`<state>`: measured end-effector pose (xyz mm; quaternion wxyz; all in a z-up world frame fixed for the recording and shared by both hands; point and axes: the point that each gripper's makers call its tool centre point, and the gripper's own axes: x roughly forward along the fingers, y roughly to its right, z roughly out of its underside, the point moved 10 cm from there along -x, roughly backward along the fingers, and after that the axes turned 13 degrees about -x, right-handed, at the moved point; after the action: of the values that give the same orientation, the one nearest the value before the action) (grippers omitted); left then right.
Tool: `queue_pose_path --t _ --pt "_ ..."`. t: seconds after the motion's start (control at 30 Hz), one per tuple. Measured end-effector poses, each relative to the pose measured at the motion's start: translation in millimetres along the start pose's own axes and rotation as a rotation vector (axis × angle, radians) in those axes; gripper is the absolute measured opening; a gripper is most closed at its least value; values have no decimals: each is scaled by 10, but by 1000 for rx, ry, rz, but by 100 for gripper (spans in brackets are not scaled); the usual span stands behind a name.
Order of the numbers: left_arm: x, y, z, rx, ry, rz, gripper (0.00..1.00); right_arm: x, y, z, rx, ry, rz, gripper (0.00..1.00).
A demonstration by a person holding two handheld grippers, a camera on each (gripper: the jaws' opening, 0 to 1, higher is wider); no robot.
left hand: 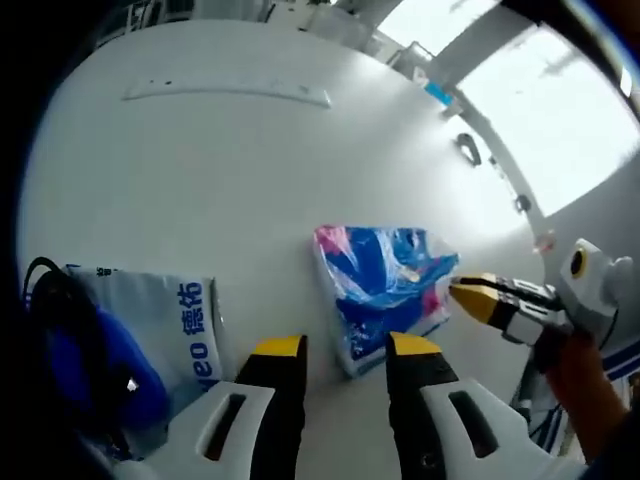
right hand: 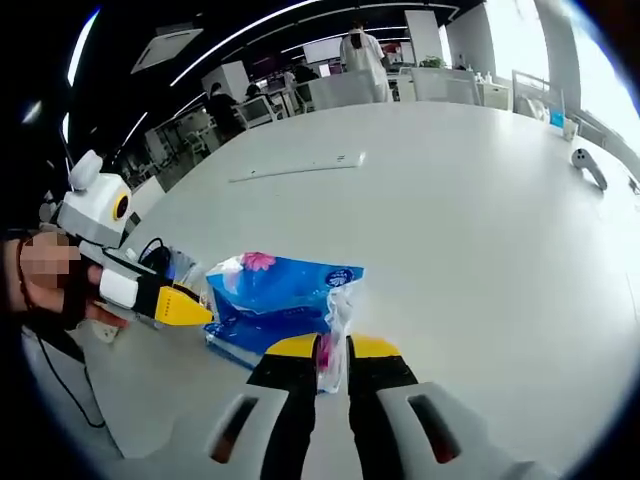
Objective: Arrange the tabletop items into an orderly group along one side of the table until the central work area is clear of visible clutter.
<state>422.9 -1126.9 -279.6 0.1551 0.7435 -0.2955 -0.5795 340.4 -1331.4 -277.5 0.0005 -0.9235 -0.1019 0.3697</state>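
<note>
While crinkly: gripper-pinched (right hand: 333, 352) plastic packet (right hand: 275, 300)

blue "德佑" and letters "eo" on the white pack (left hand: 165, 325), left of the blue tissue packet (left hand: 380, 285), whose print is unreadable

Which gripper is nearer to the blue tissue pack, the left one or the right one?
Right. The right gripper is shut on the loose wrapper at the blue tissue pack edge. The left gripper is open, its jaws just short of the pack, not touching.
</note>
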Motion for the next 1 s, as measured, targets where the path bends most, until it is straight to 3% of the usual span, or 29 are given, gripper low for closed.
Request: queue_pose_path --t 0.17,0.53,0.67,0.73,1.0 --pt "-56 11 -7 31 11 12 29 -24 -6 -14 -5 3 6 8" --pt "-189 78 -62 70 51 66 42 -88 -32 -65 -13 28 22 9" --pt "-234 113 -79 100 55 96 47 -130 -51 -91 -15 40 30 12" --pt "-257 151 -98 130 81 146 49 -151 -66 -113 -22 55 34 14" --pt "-353 176 -127 162 79 161 53 -220 -114 -180 -37 70 41 17"
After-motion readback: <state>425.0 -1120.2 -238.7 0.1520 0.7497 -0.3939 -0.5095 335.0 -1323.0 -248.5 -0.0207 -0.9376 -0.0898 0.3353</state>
